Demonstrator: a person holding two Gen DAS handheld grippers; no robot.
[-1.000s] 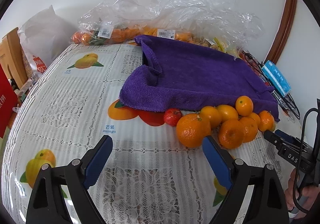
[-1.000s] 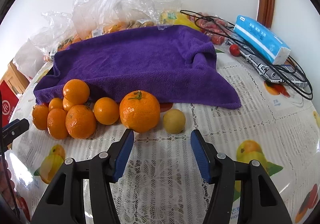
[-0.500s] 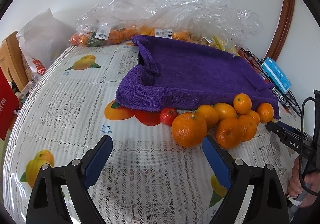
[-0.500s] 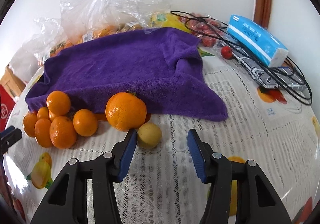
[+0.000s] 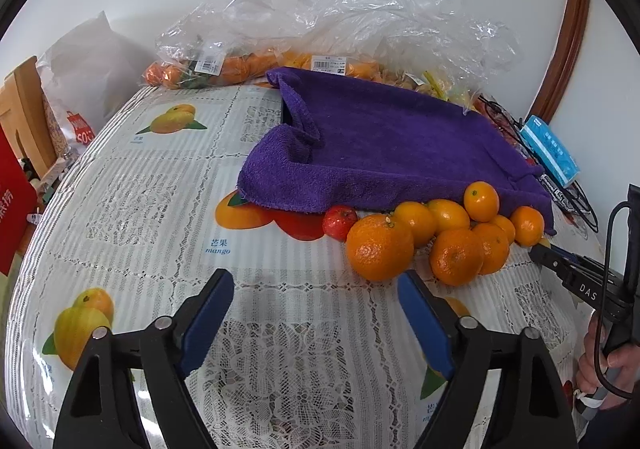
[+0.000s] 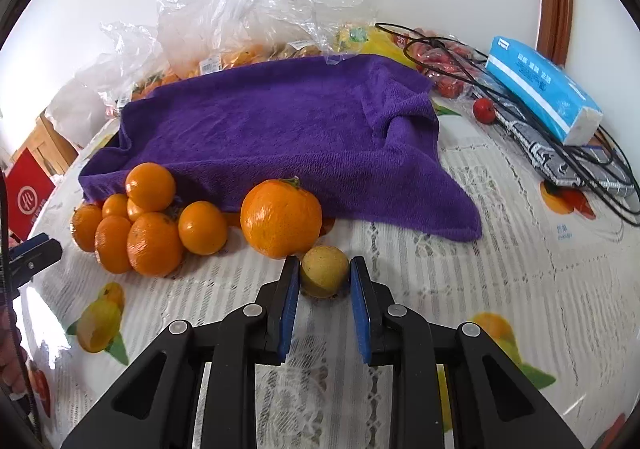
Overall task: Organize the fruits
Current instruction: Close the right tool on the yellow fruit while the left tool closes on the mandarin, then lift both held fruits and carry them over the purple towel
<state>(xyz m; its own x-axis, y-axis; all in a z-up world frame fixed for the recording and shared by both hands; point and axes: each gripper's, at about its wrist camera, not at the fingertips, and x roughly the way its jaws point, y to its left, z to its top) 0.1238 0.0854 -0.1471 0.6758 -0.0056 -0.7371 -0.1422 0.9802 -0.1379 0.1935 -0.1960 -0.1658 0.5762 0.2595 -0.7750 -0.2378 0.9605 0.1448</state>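
Your right hand-held gripper [image 6: 325, 276] has just closed its blue pads on the small yellow fruit [image 6: 324, 271], which rests on the tabletop [image 6: 500, 289] just beside the large orange [image 6: 281, 217]. Your left hand-held gripper [image 5: 316, 311] stands open over bare lace-print cloth, its jaws just narrowed, nothing between them. The printed cloth reads "mango". A purple towel [image 5: 384, 145] lies behind the fruit.

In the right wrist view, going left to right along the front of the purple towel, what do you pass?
Left gripper at the frame edge → cluster of small oranges → large orange → small yellow fruit between the right gripper pads → towel's front right corner → bare tablecloth.
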